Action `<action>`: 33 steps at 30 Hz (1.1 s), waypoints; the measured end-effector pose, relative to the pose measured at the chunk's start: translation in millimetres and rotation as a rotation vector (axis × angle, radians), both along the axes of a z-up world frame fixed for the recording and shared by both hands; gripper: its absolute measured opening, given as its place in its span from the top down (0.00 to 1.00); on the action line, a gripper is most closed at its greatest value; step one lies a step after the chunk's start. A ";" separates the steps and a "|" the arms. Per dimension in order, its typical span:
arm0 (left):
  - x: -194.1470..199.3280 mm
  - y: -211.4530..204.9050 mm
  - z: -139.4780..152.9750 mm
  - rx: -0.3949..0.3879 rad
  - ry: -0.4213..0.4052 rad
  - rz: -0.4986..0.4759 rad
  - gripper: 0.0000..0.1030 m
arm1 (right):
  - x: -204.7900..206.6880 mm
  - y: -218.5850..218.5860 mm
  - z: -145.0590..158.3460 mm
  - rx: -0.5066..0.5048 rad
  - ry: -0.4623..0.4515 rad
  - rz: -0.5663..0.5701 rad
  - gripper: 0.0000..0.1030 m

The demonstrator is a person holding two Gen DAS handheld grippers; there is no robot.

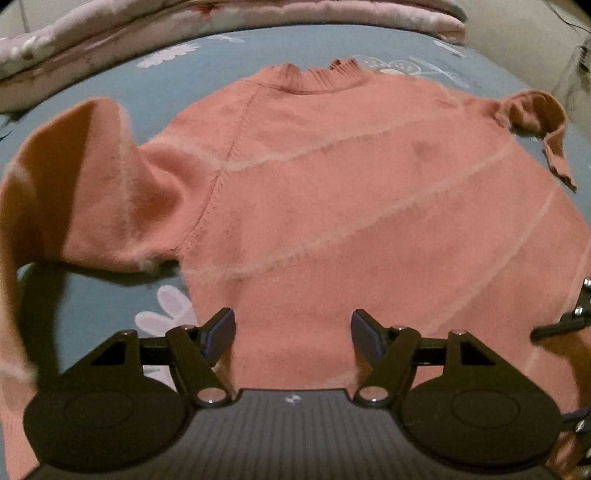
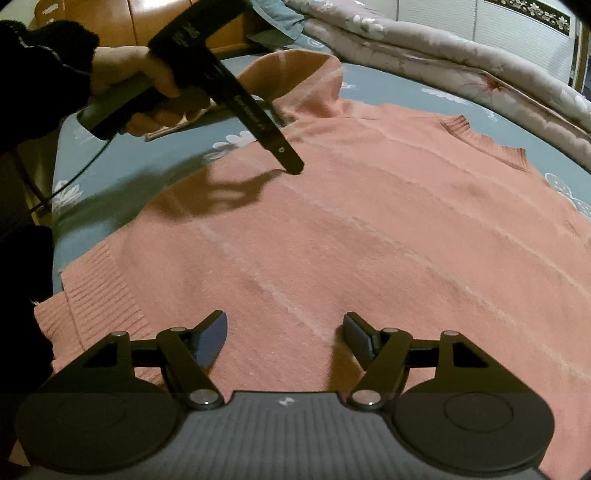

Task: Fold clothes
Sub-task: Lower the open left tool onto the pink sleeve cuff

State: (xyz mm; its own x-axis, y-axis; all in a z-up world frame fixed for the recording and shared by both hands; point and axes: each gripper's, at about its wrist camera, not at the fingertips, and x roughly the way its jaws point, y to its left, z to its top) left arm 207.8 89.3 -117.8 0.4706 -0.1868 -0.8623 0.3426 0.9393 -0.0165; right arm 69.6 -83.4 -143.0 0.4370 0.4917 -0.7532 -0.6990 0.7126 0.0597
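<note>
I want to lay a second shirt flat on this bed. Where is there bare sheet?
Bare sheet shows only in strips: under the raised sleeve, and between the collar and the quilt. The sweater fills the middle.

Blue floral bedsheet (image 2: 388,83); folded quilt (image 2: 461,62) behind; wooden furniture (image 2: 122,22); dim light.

Left wrist view: sits close above the sweater's (image 1: 332,192) hem, angled steeply down, facing the collar (image 1: 317,79) at upper centre; own fingers (image 1: 221,332) fill the lower frame.

Right wrist view: same closeness and tilt, from the hem corner, collar (image 2: 480,136) at upper right.

Shared: sweater body, blue bed (image 1: 122,295), quilt (image 2: 461,62) along the top.
</note>
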 end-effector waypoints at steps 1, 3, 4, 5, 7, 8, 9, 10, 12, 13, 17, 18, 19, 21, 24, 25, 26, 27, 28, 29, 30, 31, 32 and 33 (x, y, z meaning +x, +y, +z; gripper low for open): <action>-3.3 -3.7 3.0 -0.022 -0.001 -0.017 0.31 | 0.6 -0.2 1.1 0.001 -0.002 -0.004 0.28; -11.0 -14.2 2.7 -0.032 0.005 -0.073 0.29 | 1.4 0.2 2.1 0.001 -0.005 -0.006 0.28; -15.8 -20.6 0.3 -0.017 0.010 -0.109 0.29 | 1.4 0.6 1.9 -0.003 -0.007 -0.007 0.28; -21.4 -26.7 -3.7 0.016 0.015 -0.142 0.29 | 1.3 1.2 1.8 -0.007 -0.010 -0.008 0.28; -30.0 -30.6 -12.2 0.067 0.030 -0.168 0.24 | 0.5 1.3 1.8 -0.016 -0.015 -0.005 0.28; -35.9 -27.5 -13.9 0.080 0.018 -0.163 0.22 | 0.3 1.1 1.9 -0.020 -0.019 -0.005 0.28; -39.7 -22.8 -15.2 0.084 0.023 -0.146 0.17 | 0.7 0.6 1.9 -0.024 -0.021 -0.007 0.28; -42.7 -18.3 -16.4 0.084 0.026 -0.126 0.16 | 1.4 0.0 1.7 -0.028 -0.021 -0.007 0.28; -47.2 -12.0 -14.9 0.068 0.026 -0.098 0.16 | 2.7 -1.2 1.9 -0.029 -0.022 -0.015 0.28; -50.3 -12.5 -12.8 0.081 0.029 -0.095 0.16 | 3.3 -1.7 2.1 -0.028 -0.021 -0.018 0.28; -60.6 -13.6 -0.1 0.127 0.025 -0.092 0.16 | 4.2 -3.3 3.3 -0.023 -0.025 -0.030 0.27; -61.7 -12.7 4.5 0.139 0.008 -0.093 0.16 | 4.2 -3.3 3.6 -0.021 -0.026 -0.030 0.27; -61.9 -10.1 9.1 0.156 -0.015 -0.090 0.16 | 4.1 -3.2 3.9 -0.020 -0.028 -0.030 0.27; -59.0 2.3 18.9 0.212 -0.076 -0.066 0.16 | 3.4 -2.7 4.0 -0.020 -0.031 -0.028 0.27; -44.7 33.2 32.1 0.323 -0.115 0.026 0.16 | 2.6 -1.1 2.4 -0.024 -0.027 -0.023 0.27; -38.7 43.7 34.6 0.360 -0.127 0.062 0.17 | 2.0 -0.7 1.6 -0.027 -0.026 -0.022 0.27; -31.5 54.7 36.4 0.397 -0.137 0.104 0.19 | 1.5 -0.2 0.9 -0.030 -0.026 -0.021 0.27; -23.1 65.3 36.1 0.429 -0.142 0.154 0.21 | 1.2 0.4 0.3 -0.032 -0.026 -0.019 0.27; -15.1 74.3 34.1 0.438 -0.140 0.201 0.21 | 1.0 0.9 -0.3 -0.034 -0.026 -0.017 0.26; -6.8 82.3 30.8 0.427 -0.132 0.241 0.21 | 0.8 1.3 -0.5 -0.034 -0.026 -0.016 0.26; -0.2 86.5 26.0 0.407 -0.120 0.255 0.21 | 0.5 1.4 -0.3 -0.034 -0.026 -0.017 0.26; 5.5 87.5 19.9 0.401 -0.108 0.253 0.21 | 0.6 1.3 -0.1 -0.032 -0.026 -0.018 0.26; 10.8 86.7 13.0 0.417 -0.102 0.250 0.21 | 0.9 0.9 0.0 -0.030 -0.024 -0.020 0.26; 15.4 85.4 5.9 0.448 -0.103 0.252 0.21 | 1.2 0.5 0.1 -0.028 -0.023 -0.022 0.26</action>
